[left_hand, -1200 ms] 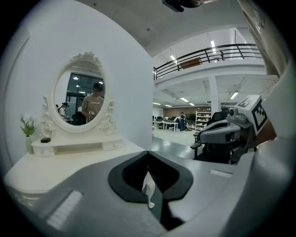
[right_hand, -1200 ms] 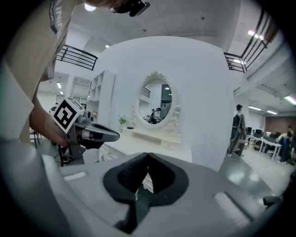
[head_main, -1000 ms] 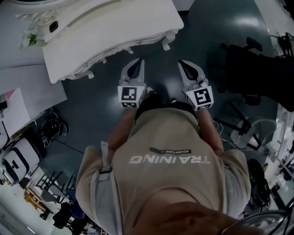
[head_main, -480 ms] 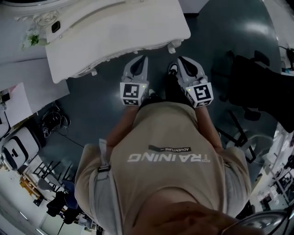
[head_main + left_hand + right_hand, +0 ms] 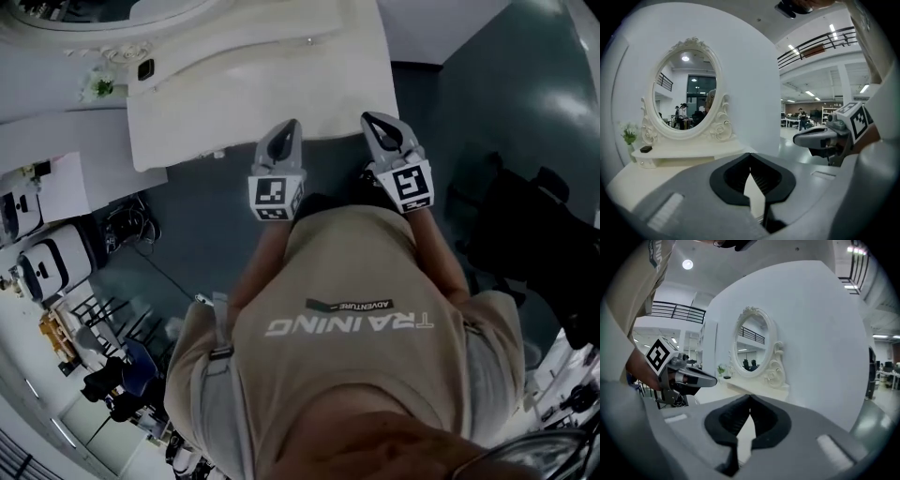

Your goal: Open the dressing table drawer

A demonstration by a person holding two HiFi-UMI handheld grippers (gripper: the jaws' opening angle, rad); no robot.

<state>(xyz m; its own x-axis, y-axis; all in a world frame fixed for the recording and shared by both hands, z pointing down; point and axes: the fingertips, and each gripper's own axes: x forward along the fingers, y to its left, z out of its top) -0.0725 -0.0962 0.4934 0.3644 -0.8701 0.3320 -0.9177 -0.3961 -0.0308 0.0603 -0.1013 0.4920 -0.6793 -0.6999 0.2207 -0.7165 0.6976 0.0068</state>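
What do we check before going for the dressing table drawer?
1. Left gripper empty: ok, jaws together on nothing.
2. Right gripper empty: ok, jaws together on nothing.
3. Jaws apart, ready for a handle: not ok, both shut.
4. Both grippers pointed at the dressing table: ok.
5. Drawer or its handle in view: not ok, no view shows it.
6. Drawer shut or already open: cannot tell.

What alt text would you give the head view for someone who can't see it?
Seen from above, a person in a tan shirt points the left gripper and right gripper, both shut and empty, side by side at the front edge of a white dressing table. Dark floor surrounds it.
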